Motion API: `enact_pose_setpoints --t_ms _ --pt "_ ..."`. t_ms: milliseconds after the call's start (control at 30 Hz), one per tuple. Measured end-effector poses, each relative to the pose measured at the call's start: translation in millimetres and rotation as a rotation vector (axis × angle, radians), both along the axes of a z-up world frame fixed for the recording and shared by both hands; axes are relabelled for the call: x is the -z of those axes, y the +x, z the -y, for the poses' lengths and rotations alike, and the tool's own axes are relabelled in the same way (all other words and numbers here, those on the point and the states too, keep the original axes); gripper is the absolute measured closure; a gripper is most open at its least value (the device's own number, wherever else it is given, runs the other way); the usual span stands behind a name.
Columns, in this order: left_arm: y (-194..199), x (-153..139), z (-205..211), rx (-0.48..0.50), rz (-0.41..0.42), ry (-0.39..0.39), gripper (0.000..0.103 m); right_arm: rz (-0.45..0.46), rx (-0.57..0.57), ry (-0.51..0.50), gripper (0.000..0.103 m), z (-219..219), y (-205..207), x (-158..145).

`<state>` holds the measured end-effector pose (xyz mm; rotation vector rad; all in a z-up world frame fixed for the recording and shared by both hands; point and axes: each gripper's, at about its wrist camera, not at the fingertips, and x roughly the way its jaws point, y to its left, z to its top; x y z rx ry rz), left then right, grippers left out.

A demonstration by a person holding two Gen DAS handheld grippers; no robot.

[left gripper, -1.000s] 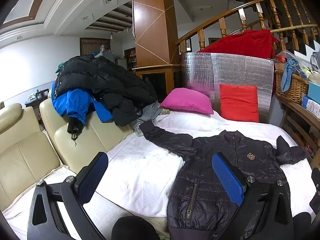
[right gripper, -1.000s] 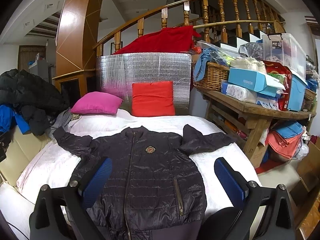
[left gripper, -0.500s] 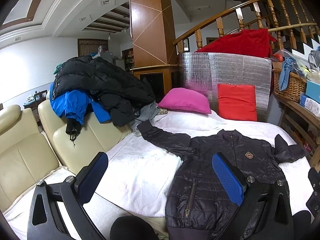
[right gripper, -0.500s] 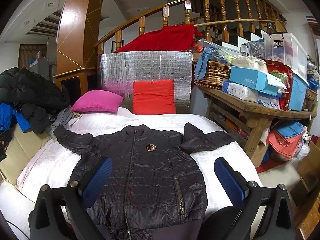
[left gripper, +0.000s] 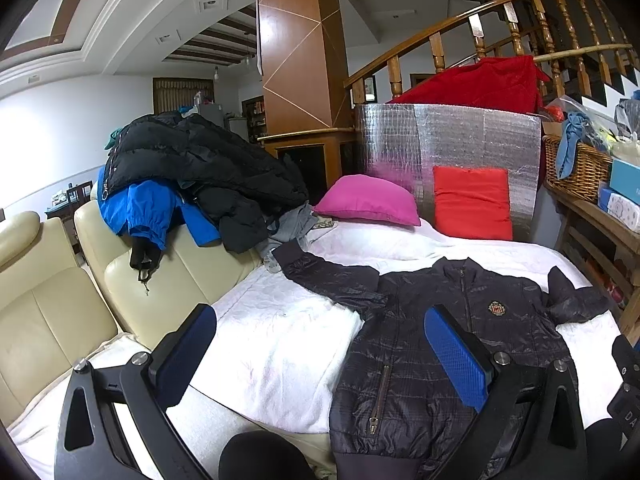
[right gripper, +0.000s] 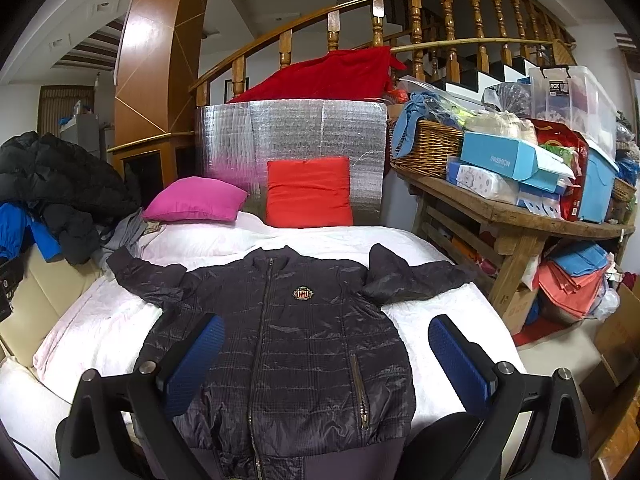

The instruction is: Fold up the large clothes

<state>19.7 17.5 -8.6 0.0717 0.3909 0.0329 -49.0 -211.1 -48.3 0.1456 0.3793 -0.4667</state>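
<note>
So the dark quilted jacket is laid flat, front up and zipped, on the white blanket. The collar points at the far cushions and the hem sits at the bottom edge of the frame, so its long axis runs straight away from the cameras.

In the right wrist view the right gripper is basically dead centre over the lower body of the jacket. Its blue pads are spread wide with nothing between them. The left gripper is spread wide and empty too. In its view the jacket sits off in the lower right of the frame, with bare blanket under the middle.

The sleeves go out sideways. One reaches toward the cream sofa in the left of the frame, the other lies crumpled toward the wooden table on the right. My guess is each gripper takes the sleeve on its own side.
</note>
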Motion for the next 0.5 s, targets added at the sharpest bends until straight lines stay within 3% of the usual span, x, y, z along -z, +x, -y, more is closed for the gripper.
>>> enact_pose_setpoints --t_ms 500 --pt "-1.2 0.1 0.1 0.005 0.0 0.001 0.0 -0.007 -0.004 -0.002 0.0 -0.9 4.3 -0.7"
